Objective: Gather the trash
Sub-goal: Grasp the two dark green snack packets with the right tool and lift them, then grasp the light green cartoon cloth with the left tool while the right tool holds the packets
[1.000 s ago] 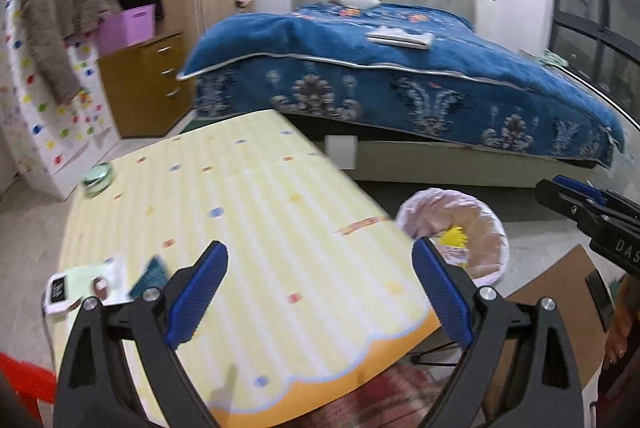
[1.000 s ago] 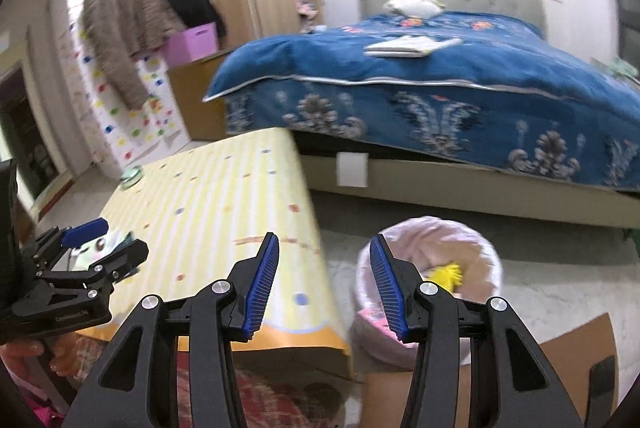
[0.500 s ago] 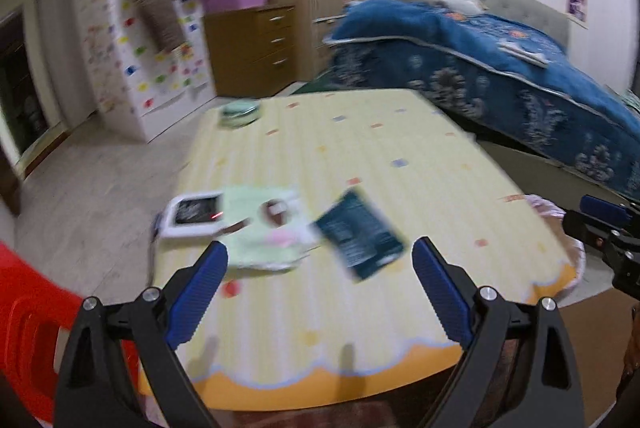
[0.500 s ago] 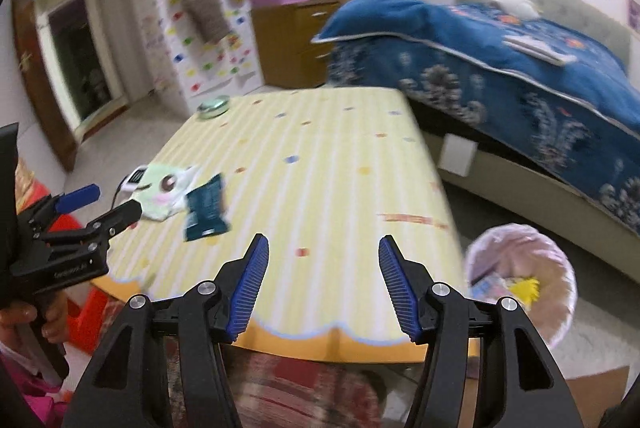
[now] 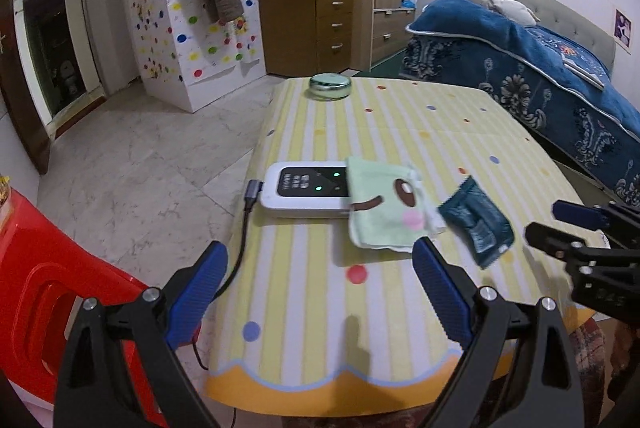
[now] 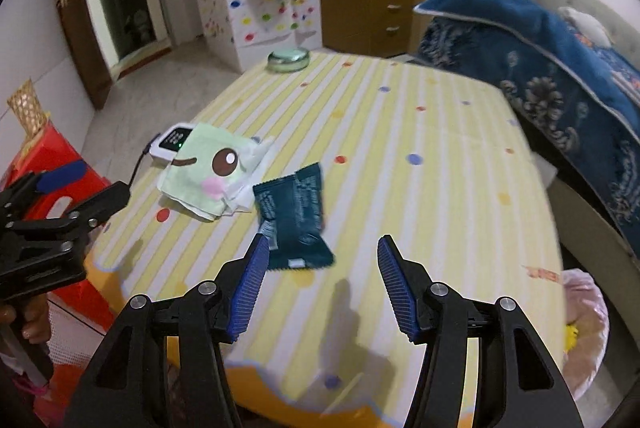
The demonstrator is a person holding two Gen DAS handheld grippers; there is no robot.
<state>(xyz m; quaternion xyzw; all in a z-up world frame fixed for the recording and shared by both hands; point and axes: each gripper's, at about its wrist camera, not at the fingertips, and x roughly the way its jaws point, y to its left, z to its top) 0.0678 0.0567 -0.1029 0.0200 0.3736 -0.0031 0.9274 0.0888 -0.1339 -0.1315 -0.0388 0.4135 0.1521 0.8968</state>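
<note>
A dark teal snack wrapper (image 5: 476,224) (image 6: 294,216) lies flat on the yellow striped table (image 5: 360,328), beside a pale green tissue pack (image 5: 384,203) (image 6: 208,167) printed with a cartoon face. My right gripper (image 6: 322,240) hovers just in front of the wrapper, its left pad near the wrapper's near edge. Its jaws are closing with nothing between them. My left gripper (image 5: 318,248) stands wide open over the table's near edge, short of the tissue pack, and holds nothing.
A white device (image 5: 304,189) with a cable lies half under the tissue pack. A round green tin (image 5: 330,85) sits at the table's far end. A pink-lined bin (image 6: 584,312) stands on the floor at the right, a red stool (image 5: 48,292) at the left, the blue bed (image 5: 540,75) behind.
Both views have swung left from the bed and bin toward the table's near end. The wrapper, tissue pack and white device now lie close in front of the grippers.
</note>
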